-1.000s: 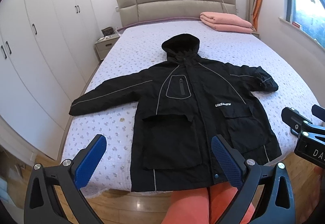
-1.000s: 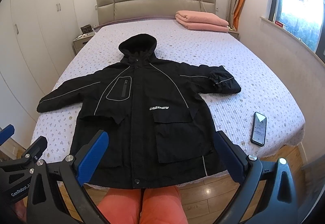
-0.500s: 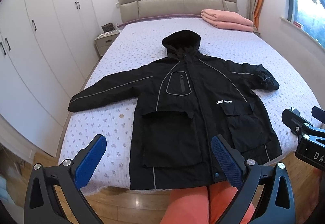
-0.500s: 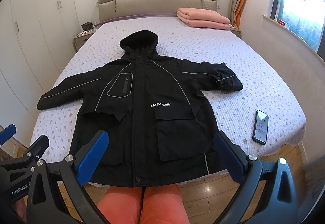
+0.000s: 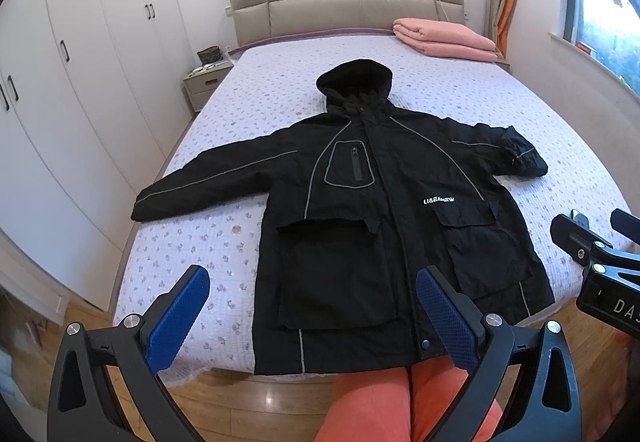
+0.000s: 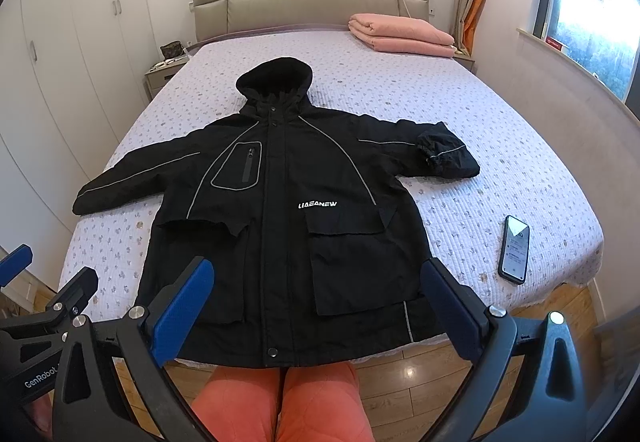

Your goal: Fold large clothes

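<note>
Ahead, the black hooded jacket (image 5: 372, 209) lay flat beyond both spread, empty claws, left gripper (image 5: 312, 306) and right gripper (image 6: 316, 294), untouched.

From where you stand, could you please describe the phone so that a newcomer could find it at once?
Start at the bed, which fills the room, and go to its near corner on the window side. The phone lies flat there, beside the black jacket but apart from its hem. It is the only small, glossy thing on the quilt, its screen lit.

Black jacket (image 6: 280, 226) with grey piping; lilac floral bedspread (image 6: 400, 89).
</note>
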Tool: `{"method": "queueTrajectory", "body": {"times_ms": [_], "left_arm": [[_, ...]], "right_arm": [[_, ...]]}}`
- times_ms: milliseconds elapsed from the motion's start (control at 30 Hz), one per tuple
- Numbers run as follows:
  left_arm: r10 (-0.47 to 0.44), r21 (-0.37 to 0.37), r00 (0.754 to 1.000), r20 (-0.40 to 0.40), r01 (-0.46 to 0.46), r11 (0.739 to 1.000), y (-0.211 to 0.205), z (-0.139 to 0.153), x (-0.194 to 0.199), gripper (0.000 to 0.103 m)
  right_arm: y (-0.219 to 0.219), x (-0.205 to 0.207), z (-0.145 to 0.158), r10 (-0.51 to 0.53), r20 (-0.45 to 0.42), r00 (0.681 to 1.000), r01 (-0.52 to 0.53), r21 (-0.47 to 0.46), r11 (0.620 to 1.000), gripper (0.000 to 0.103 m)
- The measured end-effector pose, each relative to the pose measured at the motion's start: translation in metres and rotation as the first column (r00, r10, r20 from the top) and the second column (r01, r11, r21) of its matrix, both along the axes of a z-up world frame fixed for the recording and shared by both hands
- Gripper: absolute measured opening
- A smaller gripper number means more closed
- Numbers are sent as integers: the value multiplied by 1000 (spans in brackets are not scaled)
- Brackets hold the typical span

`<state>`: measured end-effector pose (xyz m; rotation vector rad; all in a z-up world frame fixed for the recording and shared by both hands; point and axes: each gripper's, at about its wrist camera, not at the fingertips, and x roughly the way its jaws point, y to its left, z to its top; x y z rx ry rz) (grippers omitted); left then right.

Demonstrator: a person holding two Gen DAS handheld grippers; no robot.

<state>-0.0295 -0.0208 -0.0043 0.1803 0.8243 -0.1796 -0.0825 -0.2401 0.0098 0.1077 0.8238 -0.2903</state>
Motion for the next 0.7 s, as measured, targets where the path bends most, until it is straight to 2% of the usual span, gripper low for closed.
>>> {"method": "queueTrajectory", "body": {"times_ms": [533,700], "left_arm": [[8,-14,1000,1,-8,1000,4,0,-1,103],[-15,-31,1000,-25,14,999,4,-4,3,103]], "right_arm": [[1,1,-6,6,-17,1000,-6,18,1000,103],[4,4,-15,10,-42,999,-10,20,1000,103]]}}
